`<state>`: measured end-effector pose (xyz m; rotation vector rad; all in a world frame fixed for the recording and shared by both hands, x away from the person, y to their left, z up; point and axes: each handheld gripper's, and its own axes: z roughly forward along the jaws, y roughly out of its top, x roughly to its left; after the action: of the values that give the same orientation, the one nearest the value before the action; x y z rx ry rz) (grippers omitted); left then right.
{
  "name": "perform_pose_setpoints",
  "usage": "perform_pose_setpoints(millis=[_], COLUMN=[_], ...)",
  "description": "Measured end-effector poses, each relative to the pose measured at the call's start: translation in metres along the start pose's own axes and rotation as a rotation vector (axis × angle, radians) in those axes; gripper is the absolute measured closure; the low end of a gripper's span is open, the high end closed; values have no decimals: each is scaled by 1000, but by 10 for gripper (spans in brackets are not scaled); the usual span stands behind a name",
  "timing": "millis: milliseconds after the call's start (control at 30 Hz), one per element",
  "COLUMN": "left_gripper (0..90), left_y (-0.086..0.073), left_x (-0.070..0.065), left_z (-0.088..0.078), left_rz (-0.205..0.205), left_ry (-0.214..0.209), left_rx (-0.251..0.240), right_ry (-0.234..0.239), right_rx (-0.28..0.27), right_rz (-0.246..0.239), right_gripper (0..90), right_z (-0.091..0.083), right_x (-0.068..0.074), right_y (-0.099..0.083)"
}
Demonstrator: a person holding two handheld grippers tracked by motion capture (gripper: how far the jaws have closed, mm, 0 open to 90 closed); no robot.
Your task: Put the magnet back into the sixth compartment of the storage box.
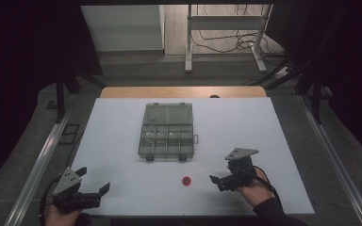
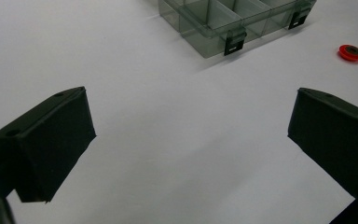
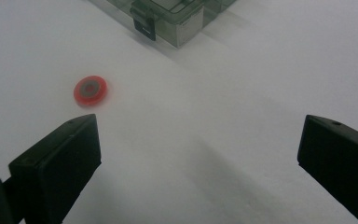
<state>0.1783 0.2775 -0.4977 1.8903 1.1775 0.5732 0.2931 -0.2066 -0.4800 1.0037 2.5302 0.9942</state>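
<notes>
A clear grey compartment box lies in the middle of the white table with its lid folded back; two black latches face me. A small red disc with a dark centre rests on the table in front of the box. My left gripper stands open near the front left corner, nothing between its jaws. My right gripper is open just right of the disc. In the left gripper view the gripper faces bare table, box and disc far ahead. In the right gripper view the gripper is open, the disc ahead left, the box corner beyond.
The white table top lies on a wooden board. Metal rails run along both sides. A white stand and loose cables are on the floor behind the table.
</notes>
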Motion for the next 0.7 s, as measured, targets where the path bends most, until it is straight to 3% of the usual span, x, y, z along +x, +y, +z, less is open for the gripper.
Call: perform_pose_setpoints(millis=[700], left_gripper=[8], left_y=[0], left_x=[0], left_z=[0], left_rz=[-1], left_ry=[-1], left_rx=[-2], right_ry=[24], right_rx=[33], right_rz=[-19], right_gripper=[0], right_z=[16], right_x=[9], right_y=[14])
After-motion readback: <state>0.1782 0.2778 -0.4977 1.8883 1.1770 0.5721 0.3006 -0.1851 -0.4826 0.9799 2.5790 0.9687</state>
